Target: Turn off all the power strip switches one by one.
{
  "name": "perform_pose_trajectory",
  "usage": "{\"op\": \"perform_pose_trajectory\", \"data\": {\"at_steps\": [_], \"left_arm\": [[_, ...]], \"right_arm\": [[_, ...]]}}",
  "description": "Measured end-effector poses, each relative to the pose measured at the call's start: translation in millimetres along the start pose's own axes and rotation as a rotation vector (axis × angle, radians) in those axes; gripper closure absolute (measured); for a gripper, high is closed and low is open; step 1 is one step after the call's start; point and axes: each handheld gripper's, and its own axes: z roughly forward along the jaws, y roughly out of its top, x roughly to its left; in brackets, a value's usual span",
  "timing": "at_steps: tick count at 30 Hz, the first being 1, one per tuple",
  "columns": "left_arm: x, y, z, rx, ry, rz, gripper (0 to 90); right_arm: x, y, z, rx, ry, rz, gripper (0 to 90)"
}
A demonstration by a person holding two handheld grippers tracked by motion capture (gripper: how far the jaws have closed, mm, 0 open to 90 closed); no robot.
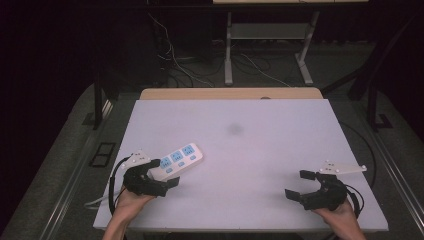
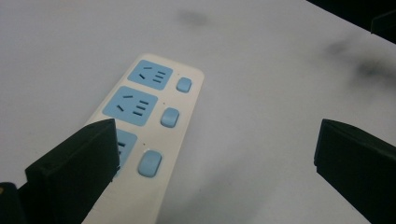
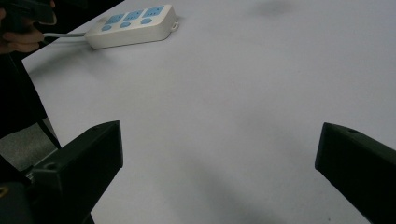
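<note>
Power strip (image 1: 177, 159), white with three blue sockets and blue switches, lies on the white table (image 1: 250, 150) near its left front. The left gripper view reveals socket slots and switches (image 2: 169, 117); no writing is legible. The left gripper (image 1: 165, 172) hangs spread over the strip's near end. The right gripper (image 1: 299, 184) hovers spread, well apart.

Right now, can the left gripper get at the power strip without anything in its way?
Probably yes. The left gripper is open right at the near end of the power strip, one jaw already over its edge, and nothing lies between them on the table.
</note>
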Motion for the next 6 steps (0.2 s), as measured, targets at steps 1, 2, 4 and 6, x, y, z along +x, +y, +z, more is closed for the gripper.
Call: {"op": "perform_pose_trajectory", "data": {"at_steps": [1, 2, 4, 6], "left_arm": [[-0.9, -2.2, 0.7, -0.004, -0.003, -0.001, 0.0], [-1.7, -3.6, 1.5, 0.002, -0.008, 0.006, 0.0], [-3.6, -5.4, 3.4, 0.005, -0.012, 0.015, 0.0], [-5.2, -7.0, 5.0, 0.014, -0.012, 0.020, 0.0]], "right_arm": [[0.4, -0.4, 0.1, -0.001, 0.001, 0.000, 0.5], [0.7, -0.8, 0.2, -0.001, 0.002, -0.002, 0.5], [1.7, -1.6, 0.1, 0.000, 0.001, 0.000, 0.5], [2.1, -2.4, 0.4, -0.002, 0.002, 0.001, 0.5]]}}
